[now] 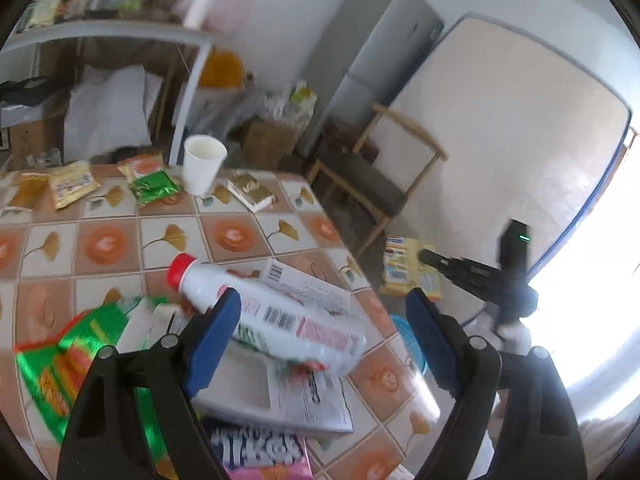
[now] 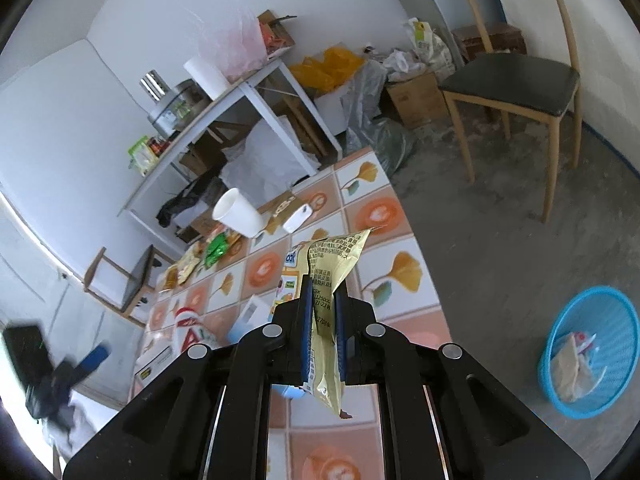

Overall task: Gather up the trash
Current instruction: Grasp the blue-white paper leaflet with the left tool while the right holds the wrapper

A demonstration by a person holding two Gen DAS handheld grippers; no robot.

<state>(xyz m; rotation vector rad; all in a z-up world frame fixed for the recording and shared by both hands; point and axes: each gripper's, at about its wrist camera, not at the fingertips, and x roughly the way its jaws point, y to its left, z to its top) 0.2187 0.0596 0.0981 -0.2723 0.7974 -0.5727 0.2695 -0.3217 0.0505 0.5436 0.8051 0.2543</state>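
We have the right gripper (image 2: 323,312) pinching a gold wrapper (image 2: 335,264), its jaws pressed together on the middle of the foil so that one end sticks up past the tips and the other hangs below. It is held above the tabletop (image 2: 394,216) near the edge, and the blue basket (image 2: 560,344) stands on the floor off to the side, with some rubbish already in it. The wrapper looks empty and very light, thin and crinkly; we judge it slick, so a firm pinch across a folded part suits it better than a hold on one loose corner

Our left gripper (image 1: 324,330) has its jaws spread wide, with a white bottle (image 1: 280,316) with a red cap lying on its side between and just ahead of them, on top of flat cardboard packaging (image 1: 292,396). The bottle seems light plastic, probably empty and a little squashy, round and apt to roll; we would take it across the body, near the label, not at the cap

A paper cup (image 1: 202,168) and more packets (image 1: 154,184) wait at the far end
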